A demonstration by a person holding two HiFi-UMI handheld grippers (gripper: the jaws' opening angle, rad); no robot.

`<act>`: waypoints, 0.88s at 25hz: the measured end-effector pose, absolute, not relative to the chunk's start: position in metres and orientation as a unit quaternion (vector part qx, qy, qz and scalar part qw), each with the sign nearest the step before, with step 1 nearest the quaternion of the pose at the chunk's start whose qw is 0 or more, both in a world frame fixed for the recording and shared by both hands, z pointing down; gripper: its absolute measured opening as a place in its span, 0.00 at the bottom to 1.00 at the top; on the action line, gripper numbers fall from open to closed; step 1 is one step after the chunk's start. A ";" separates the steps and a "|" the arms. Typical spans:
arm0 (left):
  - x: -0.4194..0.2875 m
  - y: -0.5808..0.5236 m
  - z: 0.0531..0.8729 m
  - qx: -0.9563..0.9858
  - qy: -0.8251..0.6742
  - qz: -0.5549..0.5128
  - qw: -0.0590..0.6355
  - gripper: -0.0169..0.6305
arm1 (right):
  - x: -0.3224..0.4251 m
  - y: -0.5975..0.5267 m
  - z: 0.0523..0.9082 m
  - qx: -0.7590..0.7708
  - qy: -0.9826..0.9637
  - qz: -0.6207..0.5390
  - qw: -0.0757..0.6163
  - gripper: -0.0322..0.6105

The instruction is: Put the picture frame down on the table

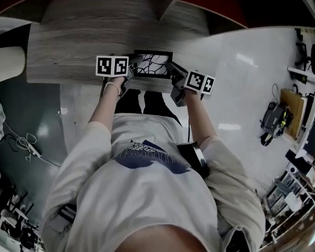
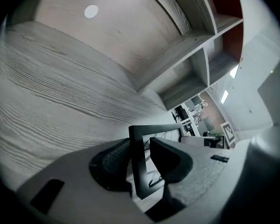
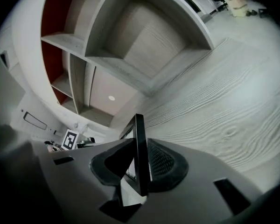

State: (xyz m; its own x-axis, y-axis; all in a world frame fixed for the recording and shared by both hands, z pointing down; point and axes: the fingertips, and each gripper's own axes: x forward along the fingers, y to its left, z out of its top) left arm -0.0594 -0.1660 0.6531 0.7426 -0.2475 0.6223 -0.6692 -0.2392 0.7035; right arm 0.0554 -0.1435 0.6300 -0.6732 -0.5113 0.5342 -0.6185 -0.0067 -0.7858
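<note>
The picture frame (image 1: 153, 64), black around a white sheet with dark line drawing, hangs between both grippers over the front edge of the grey wood-grain table (image 1: 84, 41). I cannot tell whether it touches the tabletop. My left gripper (image 1: 135, 67) is at its left side. In the left gripper view the frame's bar (image 2: 138, 167) lies against one pad, with a gap to the other, so the left gripper (image 2: 140, 149) stands open around it. My right gripper (image 1: 171, 70) holds the right side. In the right gripper view the frame's edge (image 3: 140, 139) is pinched between the right gripper's (image 3: 139, 164) pads.
Open shelving (image 3: 79, 55) with red-backed compartments rises behind the table. A pale cushioned seat (image 1: 5, 62) stands to the left. Cables (image 1: 26, 140) lie on the floor at the left. Equipment and racks (image 1: 275, 119) crowd the right side of the floor.
</note>
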 end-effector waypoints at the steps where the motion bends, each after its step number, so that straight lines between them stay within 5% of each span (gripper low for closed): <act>1: -0.061 -0.165 0.656 0.760 -0.306 0.202 0.537 0.20 | 0.053 -0.143 0.634 0.401 -0.703 0.583 0.062 0.18; 22: -0.053 -0.178 0.673 0.741 -0.339 0.277 0.509 0.21 | 0.063 -0.159 0.670 0.382 -0.702 0.536 0.274 0.20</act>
State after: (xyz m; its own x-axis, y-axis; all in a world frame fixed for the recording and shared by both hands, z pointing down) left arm -0.0526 -0.1781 0.6730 0.6178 -0.2204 0.7548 -0.7836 -0.2525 0.5677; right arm 0.0634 -0.1592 0.6703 -0.5580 -0.2431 0.7934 -0.8295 0.1342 -0.5422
